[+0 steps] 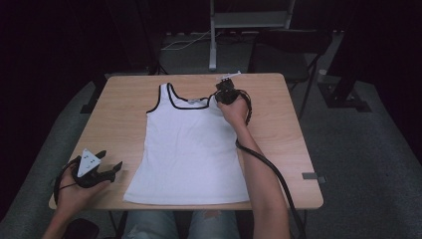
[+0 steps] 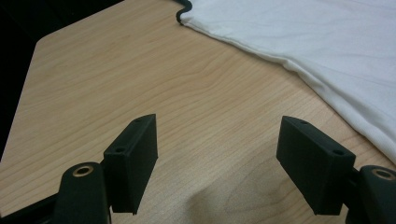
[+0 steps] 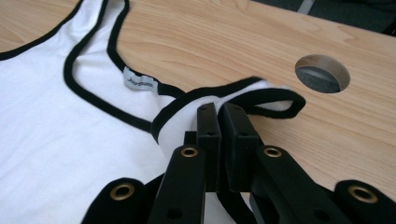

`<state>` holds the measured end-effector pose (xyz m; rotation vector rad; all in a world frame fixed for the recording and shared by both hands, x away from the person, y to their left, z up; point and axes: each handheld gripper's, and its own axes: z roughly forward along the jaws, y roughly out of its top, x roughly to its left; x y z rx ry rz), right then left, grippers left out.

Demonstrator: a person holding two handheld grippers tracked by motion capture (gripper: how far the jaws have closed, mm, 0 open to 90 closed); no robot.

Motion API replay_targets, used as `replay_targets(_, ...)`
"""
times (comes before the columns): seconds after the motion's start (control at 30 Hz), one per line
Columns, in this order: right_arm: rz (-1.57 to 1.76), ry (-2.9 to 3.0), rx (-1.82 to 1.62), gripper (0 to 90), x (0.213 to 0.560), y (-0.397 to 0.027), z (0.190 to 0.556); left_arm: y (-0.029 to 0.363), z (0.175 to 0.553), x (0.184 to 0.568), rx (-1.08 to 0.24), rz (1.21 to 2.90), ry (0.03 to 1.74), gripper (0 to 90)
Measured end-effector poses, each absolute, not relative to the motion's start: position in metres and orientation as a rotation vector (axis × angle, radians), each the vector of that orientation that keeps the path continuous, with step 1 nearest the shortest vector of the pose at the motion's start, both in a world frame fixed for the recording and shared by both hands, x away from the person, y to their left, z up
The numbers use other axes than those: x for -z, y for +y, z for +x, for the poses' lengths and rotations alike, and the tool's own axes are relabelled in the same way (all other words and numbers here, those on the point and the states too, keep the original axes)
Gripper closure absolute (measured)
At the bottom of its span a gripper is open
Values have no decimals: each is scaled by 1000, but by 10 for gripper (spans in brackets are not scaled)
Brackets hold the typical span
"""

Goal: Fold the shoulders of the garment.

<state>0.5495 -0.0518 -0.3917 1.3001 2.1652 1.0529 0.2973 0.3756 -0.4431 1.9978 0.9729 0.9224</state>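
Your right claw [image 3: 219, 112] is pressed together on the right shoulder strap [image 3: 261, 95] of the white tank top [image 1: 189, 144], pinching the black-trimmed fabric so the strap bunches and loops just beyond the jaw tips. The rest of the garment lies flat on the counter [image 1: 119, 119], spreading back from that claw toward you, with the neckline and its small label [image 3: 140, 84] just to the claw's left in the right gripper view. A round cable hole [image 3: 322, 73] in the counter sits near the strap's far end, off to the claw's right.

Your left claw [image 2: 217, 149] is spread wide with nothing between the jaws, hovering over bare wood; the top's side hem [image 2: 299, 70] runs ahead of it and to its right, apart from the jaws.

Expect the top to behave as thin, light, limp cloth: it should drape, fold and drag along behind any lifted point rather than hold its shape, and a single layer may slip out of smooth pads. The bound black edging looks like the firmest place to grip, since the doubled trim gives the jaws some thickness. For the left claw, the nearest sensible hold is probably the hem corner or the side seam, taken with a good bite of fabric.
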Motion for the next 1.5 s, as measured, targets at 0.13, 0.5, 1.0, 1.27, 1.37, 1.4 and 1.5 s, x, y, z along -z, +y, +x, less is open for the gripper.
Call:
replay_targets(0.13, 1253, 2182, -1040, 862, 389, -49, 538, 375, 297, 443, -923, 1998, 975, 293)
replay_targets(0.5, 1167, 2250, -1007, 847, 401, -36, 506, 375, 298, 443, -925, 2003, 976, 293)
replay_targets(1.0, 1240, 2304, -1011, 705, 419, -38, 494, 375, 297, 443, -927, 2002, 976, 293)
replay_targets(1.27, 1332, 2175, -1045, 625, 394, -66, 507, 374, 297, 444, -933, 2011, 972, 293)
replay_targets(1.37, 1386, 2169, -1015, 611, 394, -73, 522, 374, 298, 444, -931, 2011, 973, 293)
replay_targets(1.4, 1398, 2170, -1001, 597, 396, -73, 528, 374, 298, 444, -931, 2011, 973, 293)
replay_targets(1.5, 1427, 2168, -996, 573, 399, -74, 539, 374, 298, 444, -929, 2012, 974, 293)
